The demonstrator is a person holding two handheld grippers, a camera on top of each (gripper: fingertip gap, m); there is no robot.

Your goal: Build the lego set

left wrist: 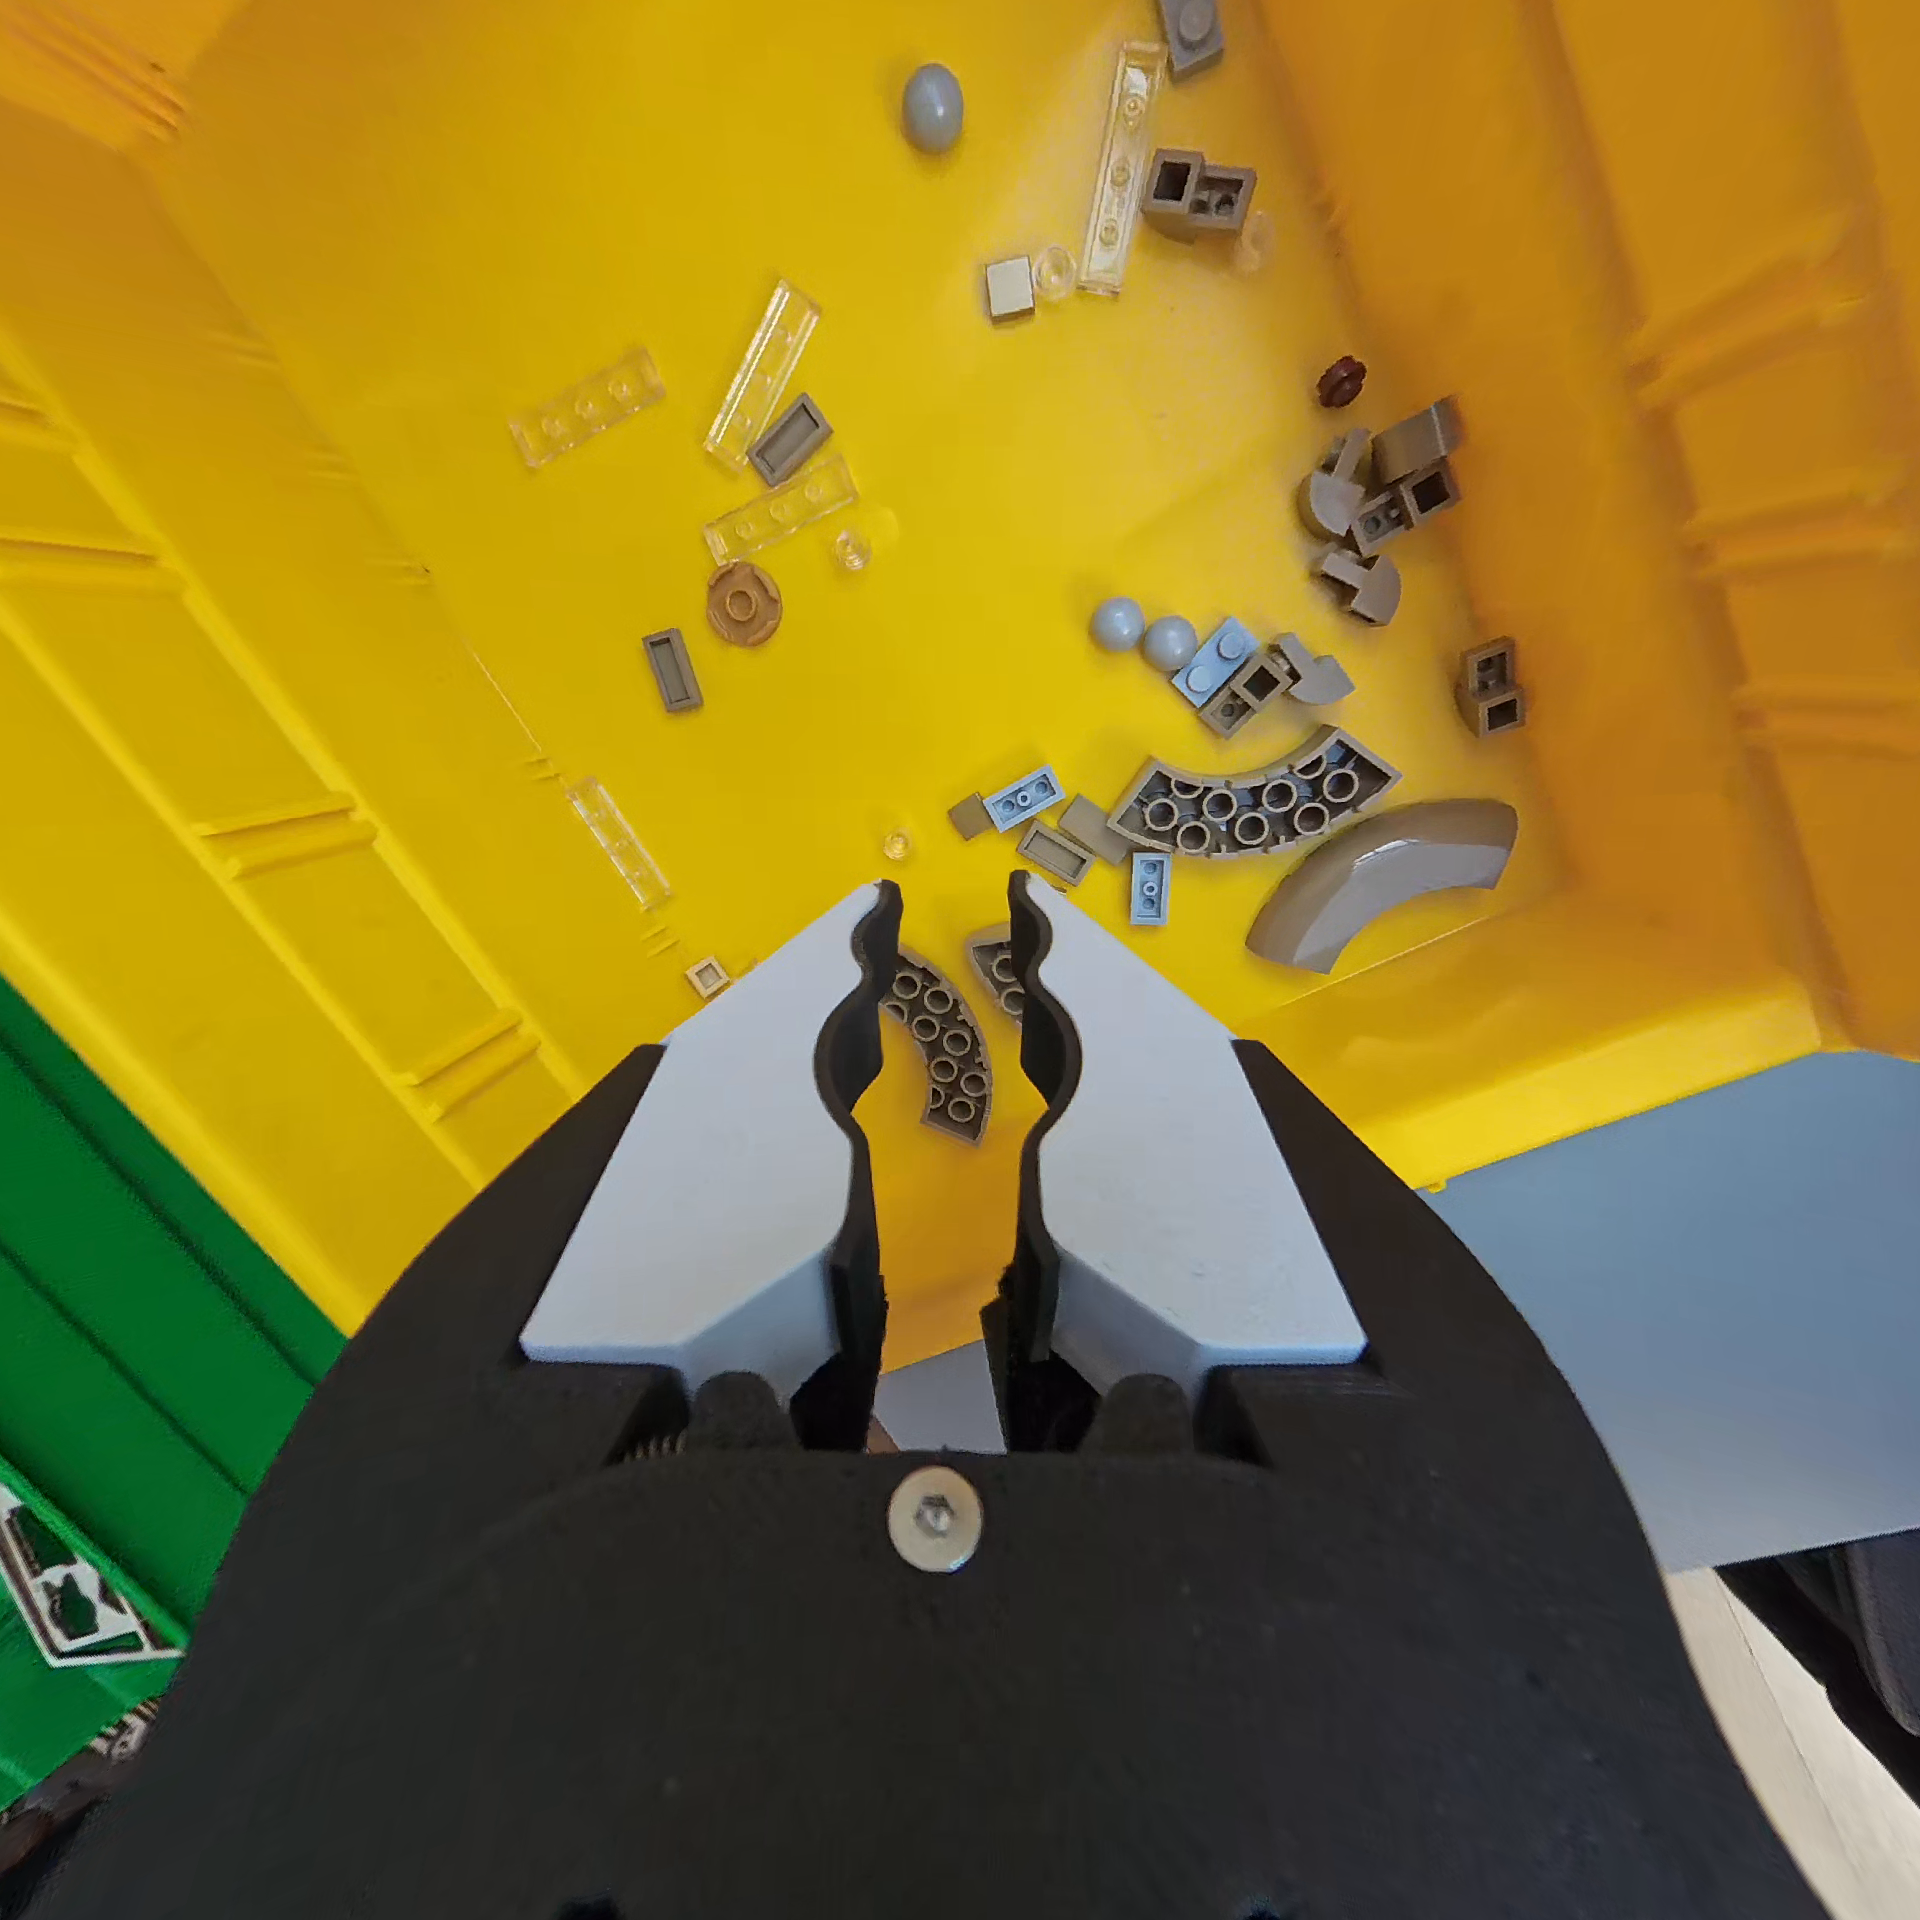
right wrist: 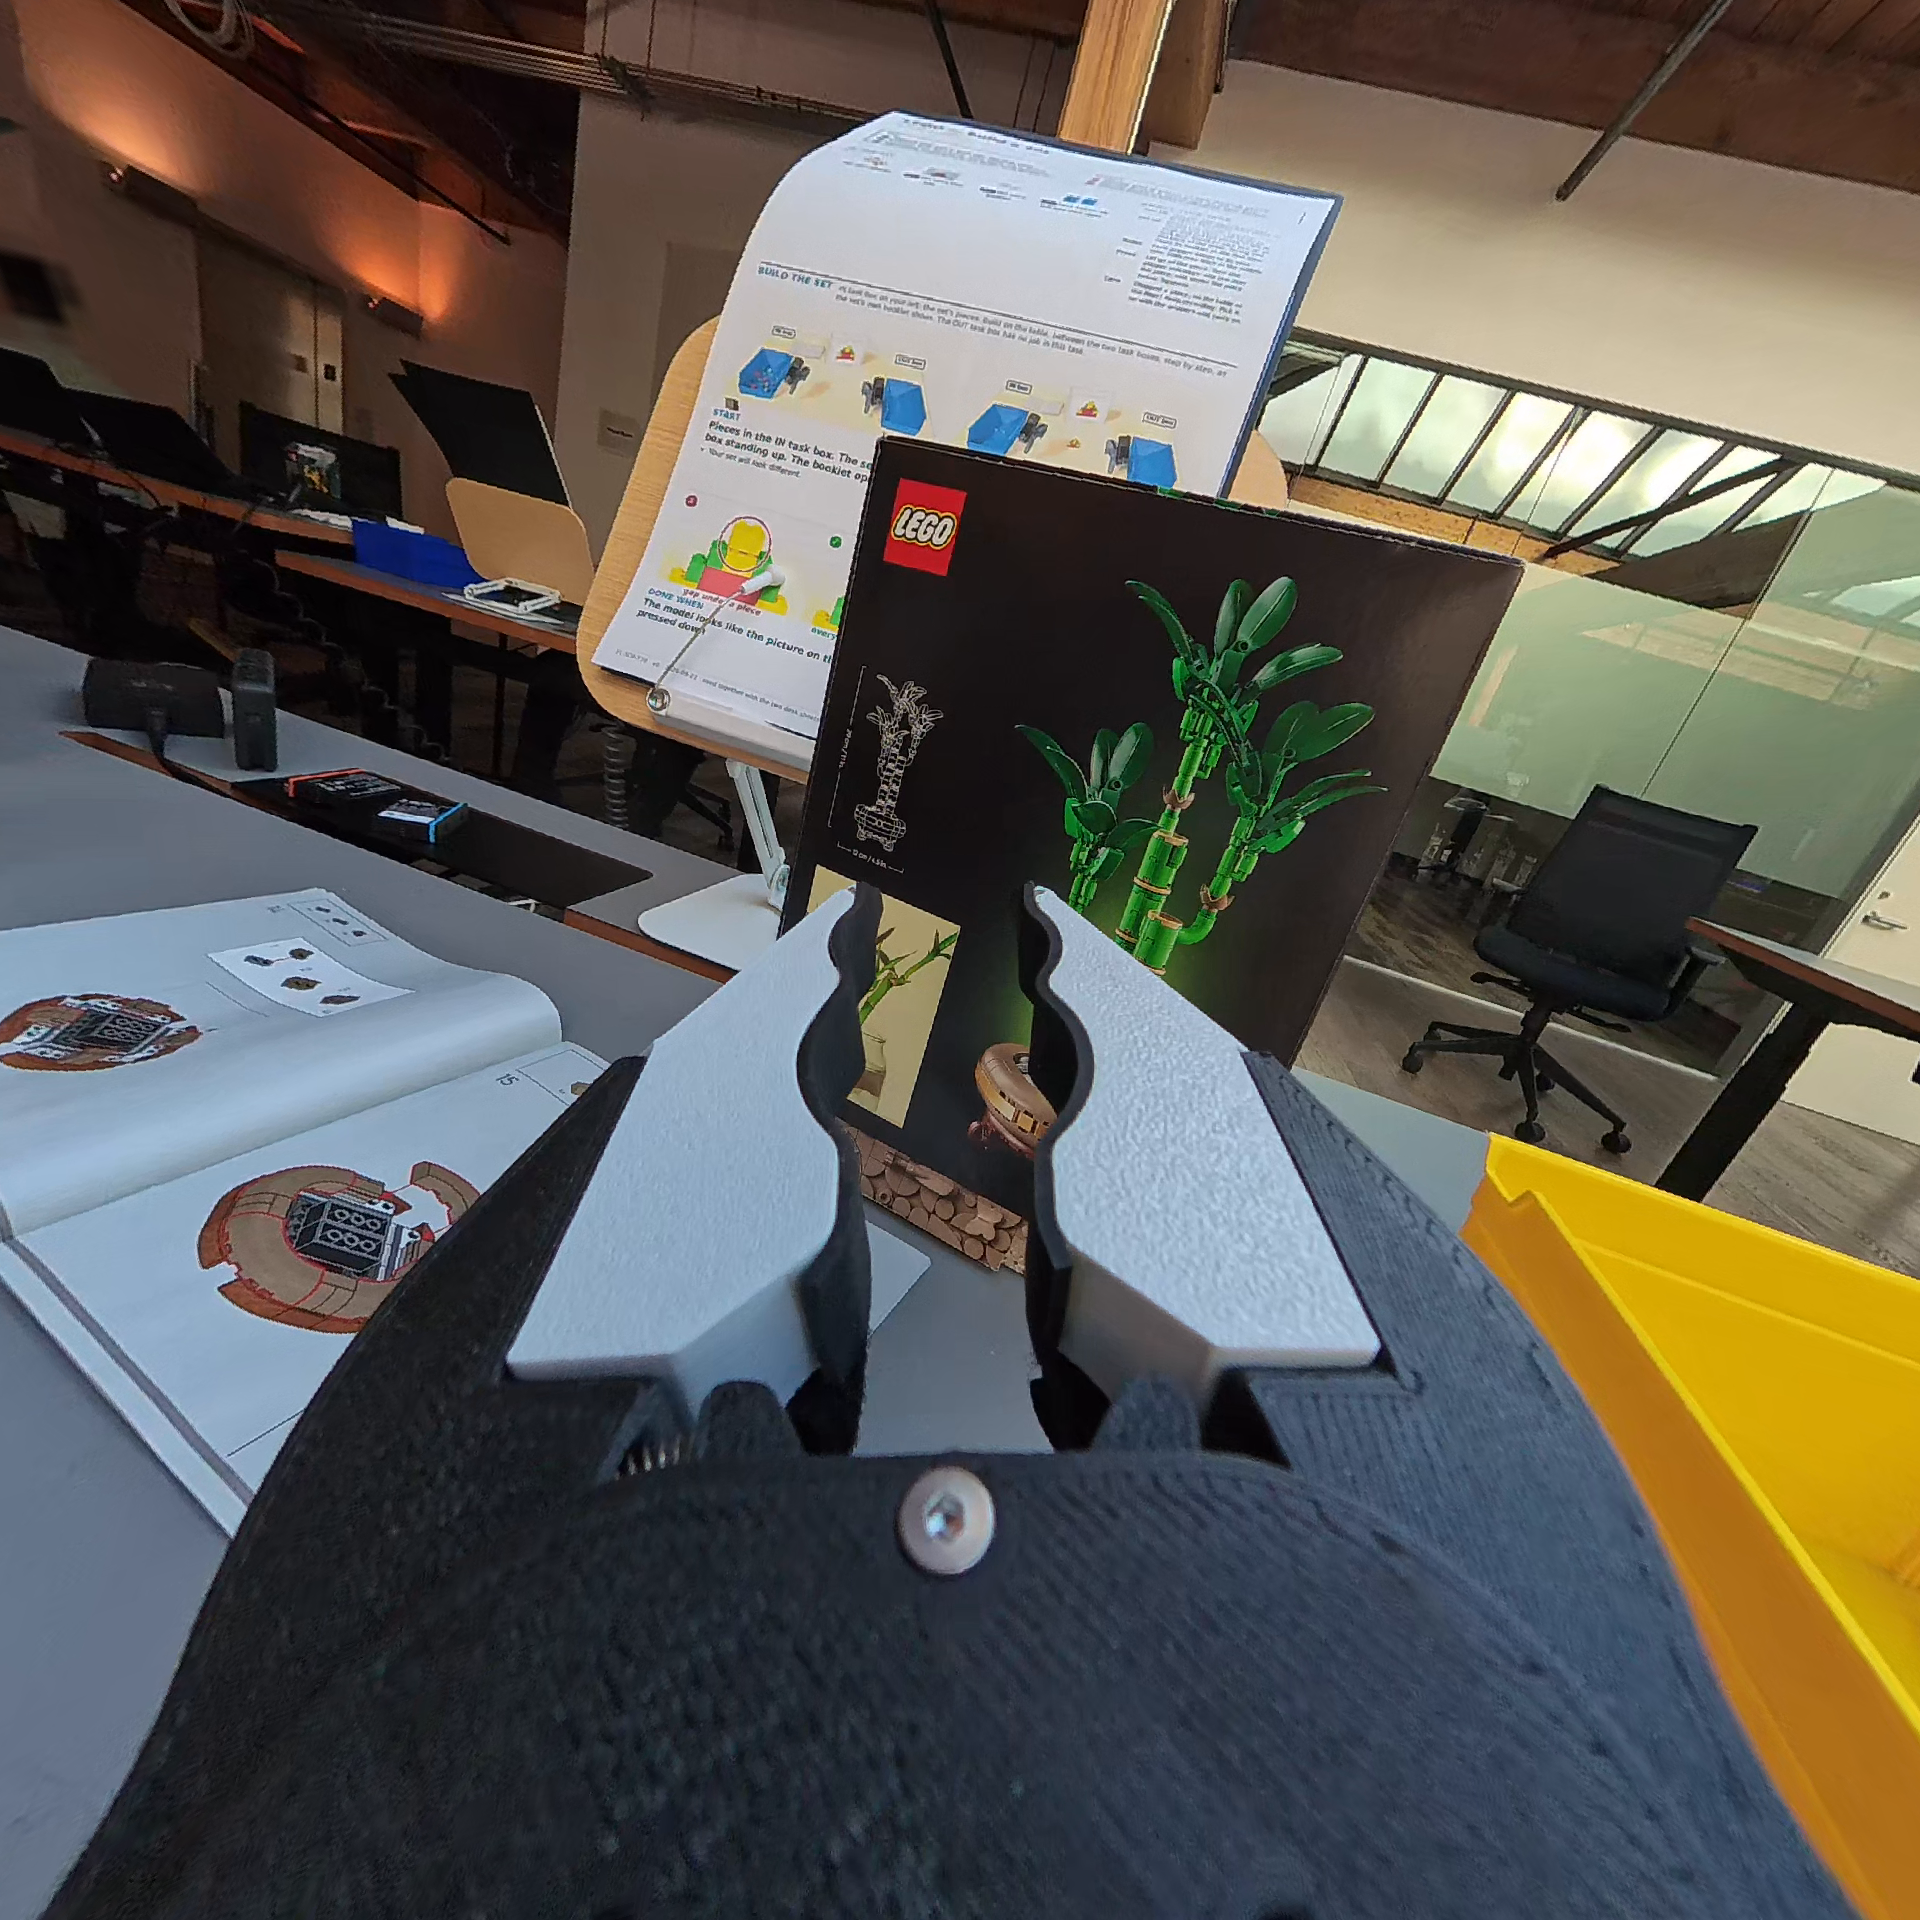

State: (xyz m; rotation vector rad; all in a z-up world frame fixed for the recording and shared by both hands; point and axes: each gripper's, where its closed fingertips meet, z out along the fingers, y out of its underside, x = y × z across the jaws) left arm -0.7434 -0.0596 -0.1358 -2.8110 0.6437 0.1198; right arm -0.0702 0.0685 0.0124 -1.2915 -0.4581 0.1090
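2 claws, L (left wrist: 948, 891) & R (right wrist: 943, 902), both open, empty.

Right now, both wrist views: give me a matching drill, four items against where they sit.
Items:
1. tan smooth arch piece
2. dark red round stud
3. open instruction booklet
4. set box

Places:
A. flat on the grey table, left of the right gripper
B. standing upright beyond the right gripper
C. yellow bin, near corner, right of the left gripper
D. yellow bin, farther back by the right wall

Pairs: 1-C, 2-D, 3-A, 4-B
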